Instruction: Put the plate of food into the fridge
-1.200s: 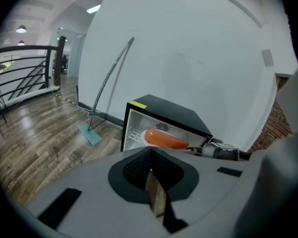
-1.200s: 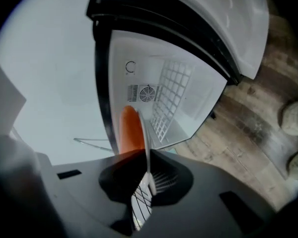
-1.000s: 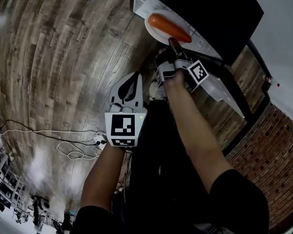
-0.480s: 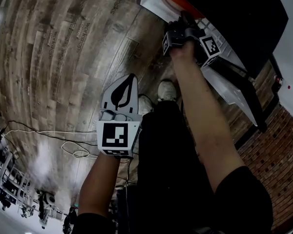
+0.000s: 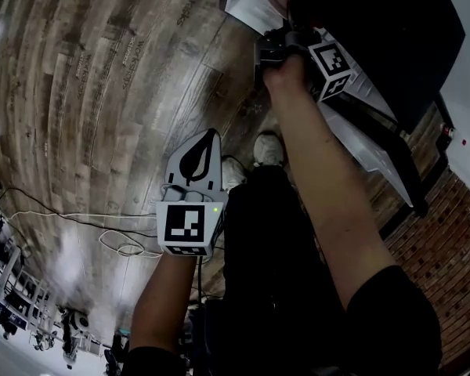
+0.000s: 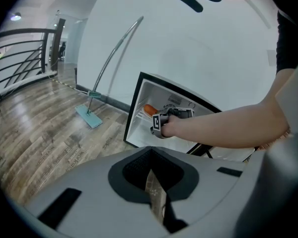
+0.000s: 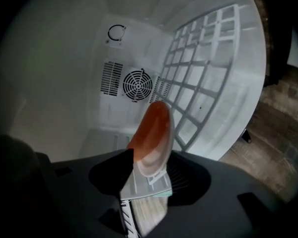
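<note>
right gripper (image 7: 148,182): jaws opening, with the near rim of the plate (image 7: 156,168) between them; contact of the pads with the rim is not evident. the plate is seen edge-on, and an orange, elongated piece of food (image 7: 151,125) lies on it. plate and gripper are inside the fridge (image 7: 64,83), beside the white wire shelf (image 7: 203,78) and in front of the round fan grille (image 7: 137,85) on the back wall; whether the plate is borne by the shelf cannot be told.

left gripper (image 6: 158,205): jaws closed together, nothing between them; it is held low over the wooden floor (image 5: 102,92), well apart from the fridge.

handling (judged): the plate is taken to be stiff, light and smooth, so that a pinch on the thin rim is likely to slip if the pads are only partly seated. the food is loose and rounded and may be expected to roll when the plate is tipped. if hold is to be taken, the rim nearest the door is judged the best place, pads above and below it, with the plate kept level and clear of the shelf wires.
</note>
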The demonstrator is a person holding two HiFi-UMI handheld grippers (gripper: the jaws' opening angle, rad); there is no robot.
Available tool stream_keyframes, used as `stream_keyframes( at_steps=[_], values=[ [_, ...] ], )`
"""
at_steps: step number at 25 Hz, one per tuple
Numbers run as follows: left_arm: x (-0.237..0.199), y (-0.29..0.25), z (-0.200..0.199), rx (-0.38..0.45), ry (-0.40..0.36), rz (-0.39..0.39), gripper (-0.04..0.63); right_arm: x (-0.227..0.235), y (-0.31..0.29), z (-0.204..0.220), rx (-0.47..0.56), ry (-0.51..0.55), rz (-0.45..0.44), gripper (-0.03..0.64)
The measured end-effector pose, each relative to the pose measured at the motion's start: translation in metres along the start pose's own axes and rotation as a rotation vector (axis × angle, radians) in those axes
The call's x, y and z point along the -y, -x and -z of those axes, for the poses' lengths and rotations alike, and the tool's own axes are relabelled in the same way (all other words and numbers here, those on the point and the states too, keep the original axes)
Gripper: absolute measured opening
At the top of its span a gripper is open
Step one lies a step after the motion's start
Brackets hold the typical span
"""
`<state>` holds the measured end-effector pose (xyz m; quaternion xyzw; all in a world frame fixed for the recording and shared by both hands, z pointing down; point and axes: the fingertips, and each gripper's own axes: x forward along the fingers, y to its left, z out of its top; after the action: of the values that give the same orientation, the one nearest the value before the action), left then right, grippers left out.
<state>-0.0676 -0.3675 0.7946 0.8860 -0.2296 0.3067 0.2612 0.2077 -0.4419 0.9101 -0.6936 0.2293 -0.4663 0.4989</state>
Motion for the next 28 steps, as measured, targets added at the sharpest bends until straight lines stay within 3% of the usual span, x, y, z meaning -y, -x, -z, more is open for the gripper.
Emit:
stream_keyframes(
  at_steps=[2,6,9,11,13,16,19,23,26,28],
  values=[
    [0.003,0.001,0.001,0.003,0.002,-0.002,-0.002,0.001,0.008,0.007,-0.016,-0.004,0.001,0.224],
    [0.01,0.002,-0.002,0.015,0.0,0.002,-0.002,0.018,0.025,0.021,-0.062,-0.028,0.039,0.227],
    [0.013,0.005,-0.004,0.025,-0.01,0.002,-0.002,0.019,0.03,0.025,-0.102,0.005,0.017,0.224],
    [0.014,0.007,-0.003,0.028,-0.012,-0.003,-0.002,0.014,0.029,0.023,-0.12,0.022,-0.02,0.175],
    [0.014,0.008,0.0,0.028,-0.009,-0.009,-0.002,0.003,0.024,0.023,-0.163,0.084,-0.071,0.169],
    [0.011,0.007,0.007,0.017,0.005,-0.023,-0.002,-0.008,0.014,0.043,-0.311,0.234,-0.114,0.253],
    [0.016,0.005,0.011,0.003,0.015,-0.026,-0.002,0.001,0.016,0.059,-0.438,0.364,-0.098,0.253],
    [0.023,0.003,0.01,0.001,0.002,-0.015,-0.002,0.019,0.019,0.058,-0.456,0.514,-0.037,0.249],
    [0.025,0.001,0.006,0.005,-0.001,-0.02,-0.002,0.028,0.024,0.057,-0.457,0.552,-0.005,0.189],
    [0.025,0.001,0.004,0.015,0.002,-0.033,-0.002,0.028,0.032,0.059,-0.468,0.618,-0.002,0.028]
  ],
)
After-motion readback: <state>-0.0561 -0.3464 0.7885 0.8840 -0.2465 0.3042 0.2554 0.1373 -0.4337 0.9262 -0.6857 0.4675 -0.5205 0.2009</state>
